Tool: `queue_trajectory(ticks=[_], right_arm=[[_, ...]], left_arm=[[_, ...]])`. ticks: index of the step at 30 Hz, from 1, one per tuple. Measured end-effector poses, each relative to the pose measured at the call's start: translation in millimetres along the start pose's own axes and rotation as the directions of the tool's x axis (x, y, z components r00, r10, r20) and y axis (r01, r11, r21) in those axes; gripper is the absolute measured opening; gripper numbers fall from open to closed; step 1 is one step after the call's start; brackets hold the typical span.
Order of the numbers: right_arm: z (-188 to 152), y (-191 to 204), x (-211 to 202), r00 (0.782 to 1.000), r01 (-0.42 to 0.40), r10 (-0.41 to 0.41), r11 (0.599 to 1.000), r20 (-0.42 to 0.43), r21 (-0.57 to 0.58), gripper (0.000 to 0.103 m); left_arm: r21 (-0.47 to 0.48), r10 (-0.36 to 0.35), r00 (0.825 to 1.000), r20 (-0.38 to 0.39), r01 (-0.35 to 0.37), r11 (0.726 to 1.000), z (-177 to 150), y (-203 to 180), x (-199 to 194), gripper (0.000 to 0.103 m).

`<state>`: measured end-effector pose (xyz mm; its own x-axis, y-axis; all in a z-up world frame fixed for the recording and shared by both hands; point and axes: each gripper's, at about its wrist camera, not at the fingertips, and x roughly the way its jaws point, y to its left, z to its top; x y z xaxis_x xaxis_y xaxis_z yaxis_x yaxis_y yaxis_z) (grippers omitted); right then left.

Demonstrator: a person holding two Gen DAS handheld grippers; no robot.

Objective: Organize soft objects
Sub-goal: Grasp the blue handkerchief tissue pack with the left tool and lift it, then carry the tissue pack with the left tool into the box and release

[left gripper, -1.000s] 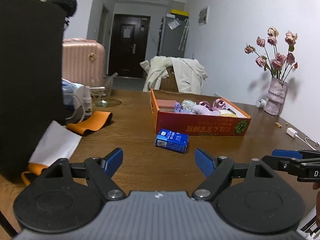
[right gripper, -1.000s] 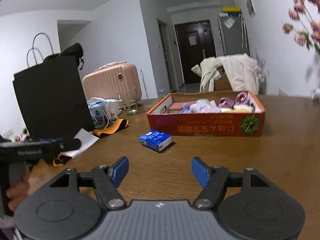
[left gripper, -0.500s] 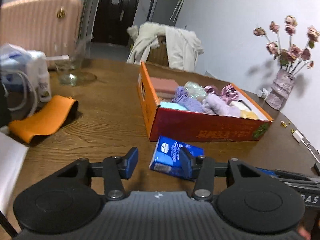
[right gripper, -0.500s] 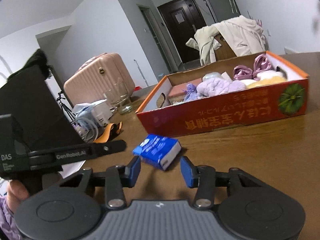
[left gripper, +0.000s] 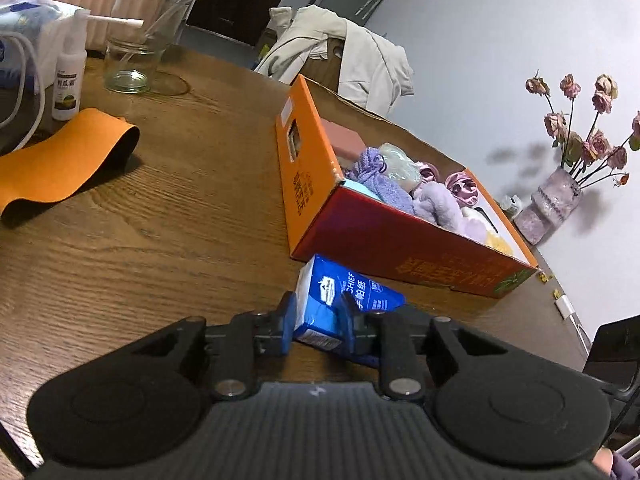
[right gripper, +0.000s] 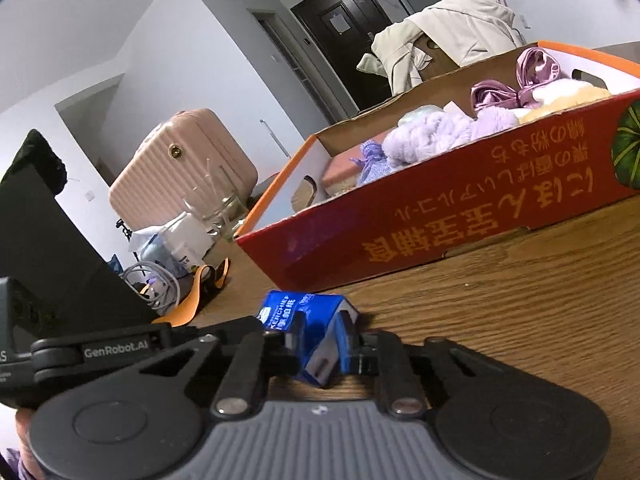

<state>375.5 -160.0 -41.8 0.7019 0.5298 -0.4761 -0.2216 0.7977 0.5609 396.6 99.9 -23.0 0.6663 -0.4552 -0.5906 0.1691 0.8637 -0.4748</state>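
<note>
A blue tissue pack (left gripper: 356,290) lies on the wooden table just in front of the orange-red cardboard box (left gripper: 304,176). My left gripper (left gripper: 318,320) has its jaws closing on the pack's near end, and the blue pads press its sides. In the right wrist view my right gripper (right gripper: 322,340) is closing on the same pack (right gripper: 280,312) from the other side, and the wrapper is dented between the pads. The box (right gripper: 440,216) holds purple towels (right gripper: 432,132), satin scrunchies and other soft things. The left gripper's body (right gripper: 120,348) reaches in from the left.
An orange strip (left gripper: 60,160), a spray bottle (left gripper: 70,76) and a glass jar (left gripper: 132,64) stand at the table's left. A vase of dried roses (left gripper: 556,200) and a white charger (left gripper: 564,306) are at the right. A black bag (right gripper: 48,240) and a pink suitcase (right gripper: 180,168) lie beyond.
Both grippers came forward and down to the blue tissue pack. Their jaws went from wide open to closed on it, and both rolled.
</note>
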Motion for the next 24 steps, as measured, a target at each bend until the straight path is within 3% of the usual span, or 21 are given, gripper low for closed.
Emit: queue_trajectory(ticks=[10, 19, 24], right_arm=[[-0.8, 5.5, -16.3, 1.000, 0.022, -0.022, 0.999, 0.005, -0.024, 0.011], [-20.2, 23.7, -116.8, 0.997, -0.014, 0.019, 0.998, 0.081, -0.066, 0.011], [-30.2, 27.8, -171.1, 0.990, 0.015, -0.001, 0.995, 0.140, -0.100, 0.011]], left_arm=[[0.048, 0.014, 1.000, 0.018, -0.015, 0.999, -5.7, -19.5, -14.9, 0.022], [0.079, -0.032, 0.995, 0.093, 0.025, 0.997, -46.5, -72.6, -81.9, 0.022], [0.106, -0.070, 0.991, 0.110, 0.058, 0.993, -71.1, -108.9, -105.1, 0.021]])
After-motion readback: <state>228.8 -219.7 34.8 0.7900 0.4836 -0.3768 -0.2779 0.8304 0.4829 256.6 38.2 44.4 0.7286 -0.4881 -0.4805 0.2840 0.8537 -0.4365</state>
